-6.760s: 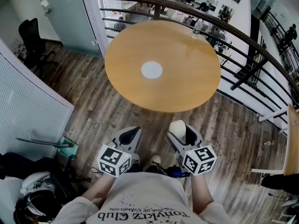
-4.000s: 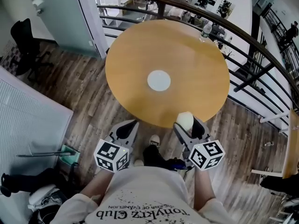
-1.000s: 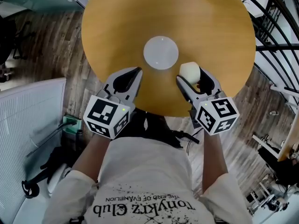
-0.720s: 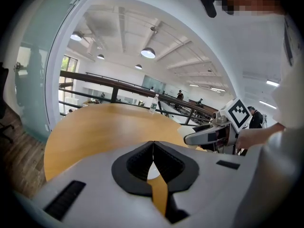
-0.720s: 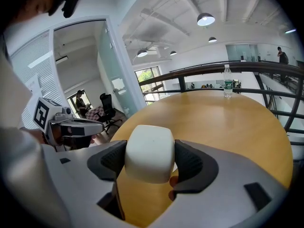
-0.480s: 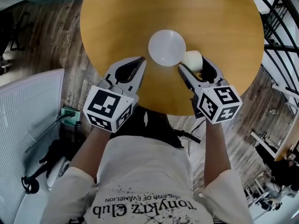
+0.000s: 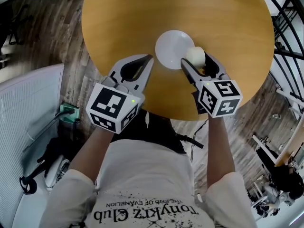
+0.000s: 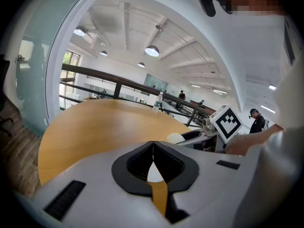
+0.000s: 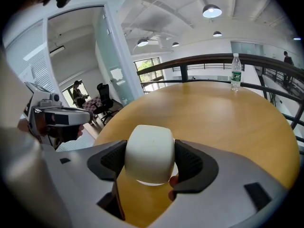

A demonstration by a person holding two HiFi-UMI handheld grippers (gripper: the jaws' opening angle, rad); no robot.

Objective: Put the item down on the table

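The item (image 7: 195, 55) is a cream, rounded, egg-like lump, and my right gripper (image 7: 195, 59) is shut on it. It hangs over the round wooden table (image 7: 128, 18), at the right edge of the white disc (image 7: 167, 46) in the table's centre. In the right gripper view the item (image 9: 149, 151) fills the gap between the dark pads (image 9: 189, 161), above the tabletop (image 9: 223, 113). My left gripper (image 7: 148, 59) is shut and holds nothing, just left of the disc. In the left gripper view its tips (image 8: 153, 144) meet, with the item (image 8: 175, 137) to the right.
A clear water bottle (image 9: 236, 70) stands at the table's far edge, also visible as the bottle (image 8: 155, 103) in the left gripper view. A dark railing (image 9: 209, 58) runs behind the table. Wood-plank floor (image 7: 42, 27) and a white panel (image 7: 28, 108) lie to the left.
Both grippers have moved forward from beside the table to above its centre. The item, still held, now sits by the white disc's right edge.
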